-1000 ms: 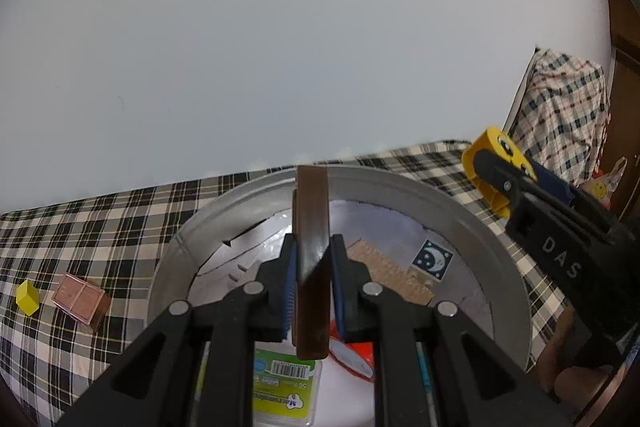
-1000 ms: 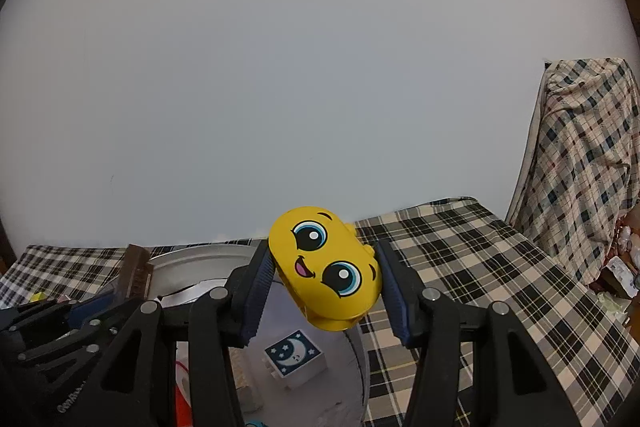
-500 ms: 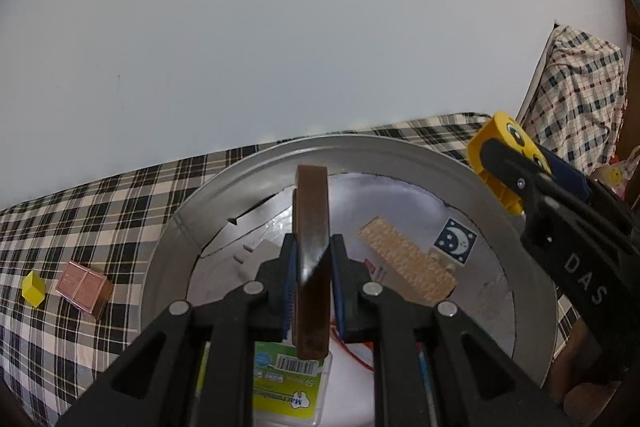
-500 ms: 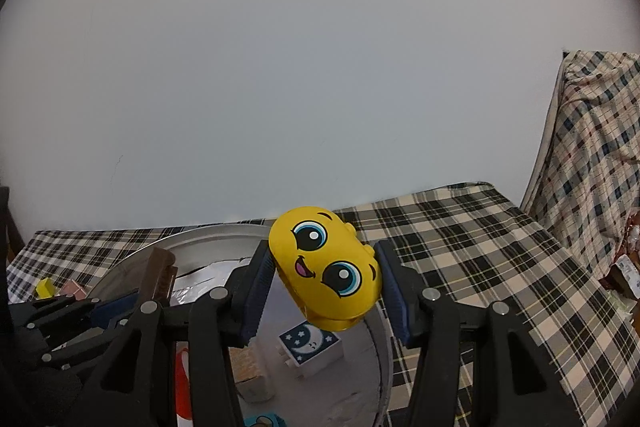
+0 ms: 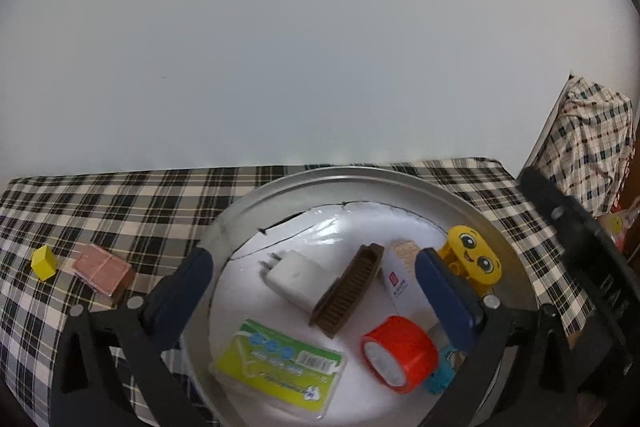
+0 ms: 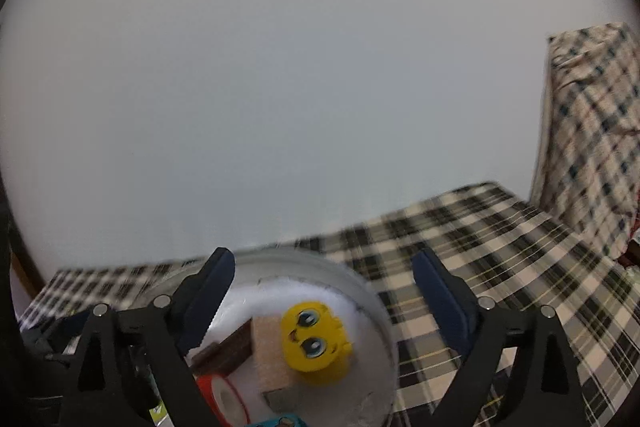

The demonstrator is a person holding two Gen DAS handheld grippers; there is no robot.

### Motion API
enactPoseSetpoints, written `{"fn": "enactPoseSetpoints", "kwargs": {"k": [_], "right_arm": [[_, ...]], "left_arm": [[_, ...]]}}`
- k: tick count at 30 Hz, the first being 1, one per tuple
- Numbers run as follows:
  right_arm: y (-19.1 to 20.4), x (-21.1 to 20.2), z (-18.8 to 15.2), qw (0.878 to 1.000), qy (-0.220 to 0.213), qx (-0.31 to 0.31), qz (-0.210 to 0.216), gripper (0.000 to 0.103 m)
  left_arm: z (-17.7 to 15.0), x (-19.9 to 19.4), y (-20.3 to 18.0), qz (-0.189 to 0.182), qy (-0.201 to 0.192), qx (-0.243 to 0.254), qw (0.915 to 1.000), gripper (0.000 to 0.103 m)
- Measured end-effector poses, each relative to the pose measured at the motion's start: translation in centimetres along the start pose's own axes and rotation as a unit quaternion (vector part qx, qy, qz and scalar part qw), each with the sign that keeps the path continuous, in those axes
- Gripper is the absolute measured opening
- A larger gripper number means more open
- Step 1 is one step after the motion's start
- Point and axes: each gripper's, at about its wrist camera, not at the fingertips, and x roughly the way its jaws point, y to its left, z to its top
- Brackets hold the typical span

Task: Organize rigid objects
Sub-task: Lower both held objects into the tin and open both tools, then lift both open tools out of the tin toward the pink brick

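Released since a second ago, the brown comb lies mid-basin; the left gripper is opening, empty, and could snag the rim when lifting. Right view: the right gripper is opening, empty, with the yellow face toy dropped against the basin's right wall, where it may topple.

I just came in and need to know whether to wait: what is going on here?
A person with two handheld grippers is sorting small objects into a metal basin on a checked tablecloth. Both the left gripper and right gripper are opening with nothing between them; a brown comb and a yellow smiley toy lie in the basin. A yellow cube and a pink box remain outside.
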Motion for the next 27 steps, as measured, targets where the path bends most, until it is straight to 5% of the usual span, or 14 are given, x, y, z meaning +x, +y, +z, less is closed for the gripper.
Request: {"fn": "enactPoseSetpoints", "kwargs": {"k": [11, 17, 27], "right_arm": [[-1.0, -2.6, -1.1, 0.996, -0.066, 0.012, -0.057, 0.096], [0.3, -5.7, -2.2, 0.985, -0.153, 0.006, -0.081, 0.1], [3.7, -7.4, -3.7, 0.975, -0.17, -0.074, -0.118, 0.1]], "left_arm": [[-1.3, -1.6, 4.0, 0.056, -0.055, -0.018, 0.9967, 0.102], [-2.1, -2.4, 5.5, 0.089, -0.091, -0.005, 0.9919, 0.102], [-3.4, -3.1, 7.2, 0.12, -0.112, 0.017, 0.9862, 0.102]]}}
